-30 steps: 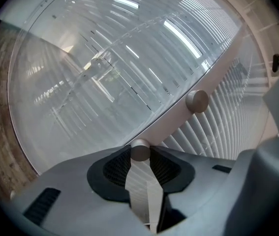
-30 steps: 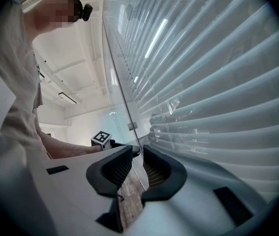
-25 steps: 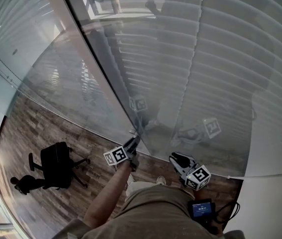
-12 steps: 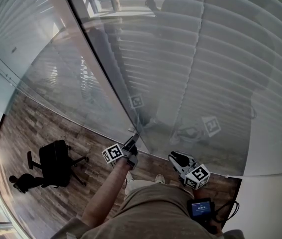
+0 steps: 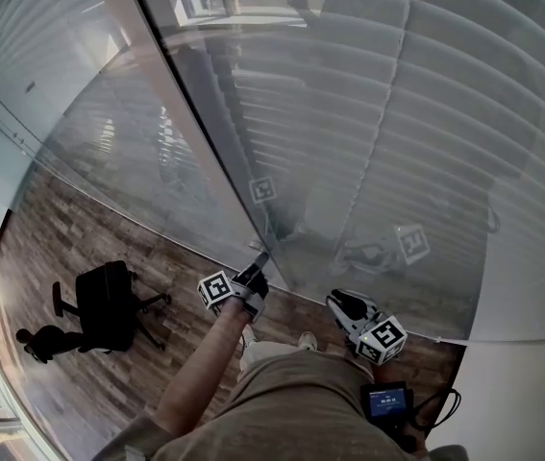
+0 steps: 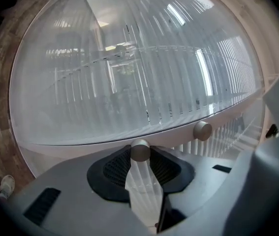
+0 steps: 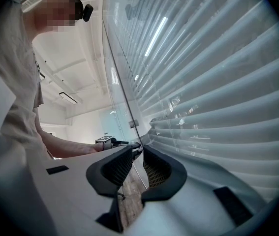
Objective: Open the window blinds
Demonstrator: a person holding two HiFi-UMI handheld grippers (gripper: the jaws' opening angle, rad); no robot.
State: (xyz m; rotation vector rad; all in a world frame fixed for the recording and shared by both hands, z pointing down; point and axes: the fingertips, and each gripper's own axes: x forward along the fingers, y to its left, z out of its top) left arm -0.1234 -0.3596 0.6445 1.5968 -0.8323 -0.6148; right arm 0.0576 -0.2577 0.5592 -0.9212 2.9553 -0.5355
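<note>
**Grip status**
- L gripper [image 6: 140, 165]: closed on the clear plastic tilt wand [image 6: 141, 193], pads pressing both sides. The round metal end cap [image 6: 140, 150] sits at the jaw tips. Gripper is held level, approx. square to the wand. Reason, as judged: a roll of the wrist would twist the wand and tilt the slats.
- R gripper [image 7: 138, 154]: jaws part open, nothing between them. It is parked low, near the glass pane [image 5: 205, 161], clear of the wand. Judged as standby, not req'd for this step.

**Task item**
- White horizontal-slat blinds [image 5: 426, 113]: directly in front of the person, behind the glass. Slats look mostly shut and little shows through, so the task is judged incomplete.

**Containers**
- None in view. Only other item: a black office chair [image 5: 109, 305] on the wood floor [image 5: 51, 248], well apart.
</note>
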